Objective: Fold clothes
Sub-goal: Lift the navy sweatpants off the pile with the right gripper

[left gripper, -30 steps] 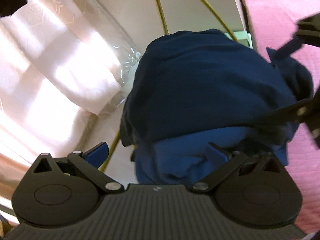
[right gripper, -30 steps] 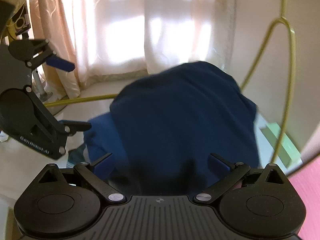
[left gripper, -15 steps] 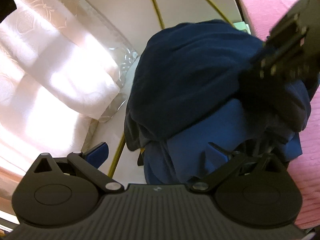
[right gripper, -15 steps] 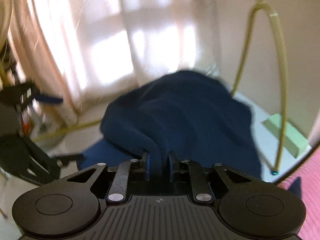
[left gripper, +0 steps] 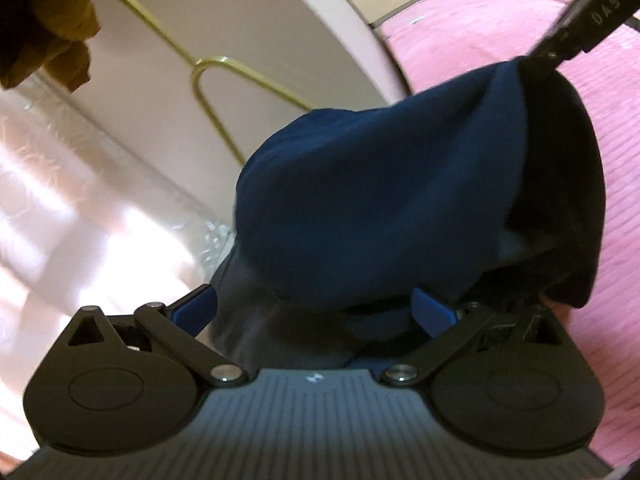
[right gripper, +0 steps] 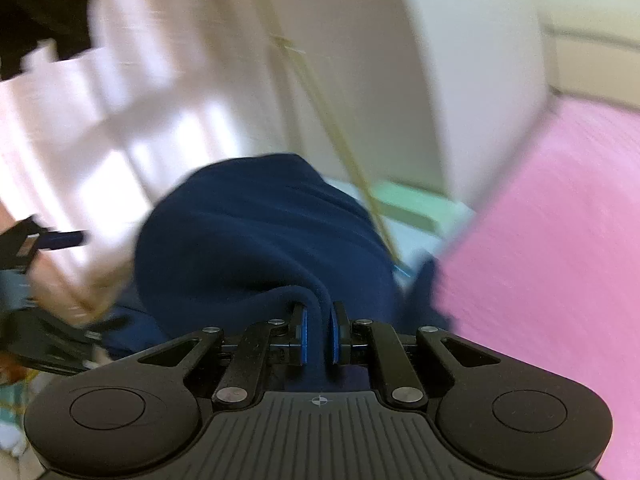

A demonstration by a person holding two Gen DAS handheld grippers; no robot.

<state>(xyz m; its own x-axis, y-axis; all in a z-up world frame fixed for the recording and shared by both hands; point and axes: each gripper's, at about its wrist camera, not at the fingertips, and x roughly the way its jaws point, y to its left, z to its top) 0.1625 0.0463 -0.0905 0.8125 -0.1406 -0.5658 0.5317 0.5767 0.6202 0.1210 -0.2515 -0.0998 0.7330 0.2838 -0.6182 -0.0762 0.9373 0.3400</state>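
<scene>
A navy blue garment (left gripper: 372,200) hangs bunched in front of both cameras. In the right wrist view my right gripper (right gripper: 319,336) is shut on a fold of the garment (right gripper: 256,236), which drapes away from the pads. In the left wrist view my left gripper (left gripper: 316,308) is open, its blue pads spread wide with the cloth lying between and over them. The right gripper's black body (left gripper: 592,20) shows at the upper right of the left wrist view, holding the garment's top corner. The left gripper (right gripper: 36,248) shows blurred at the left of the right wrist view.
A pink bedspread (left gripper: 520,32) lies to the right, also in the right wrist view (right gripper: 560,240). A yellow metal rack frame (left gripper: 212,80) stands by the pale wall. Bright curtains (right gripper: 100,140) are at the left. A green box (right gripper: 416,204) sits on the floor. A brown cloth (left gripper: 52,20) hangs top left.
My right gripper closed on the garment's fold and lifted it toward the pink bed. The left gripper stayed open and the view swung toward the bed.
</scene>
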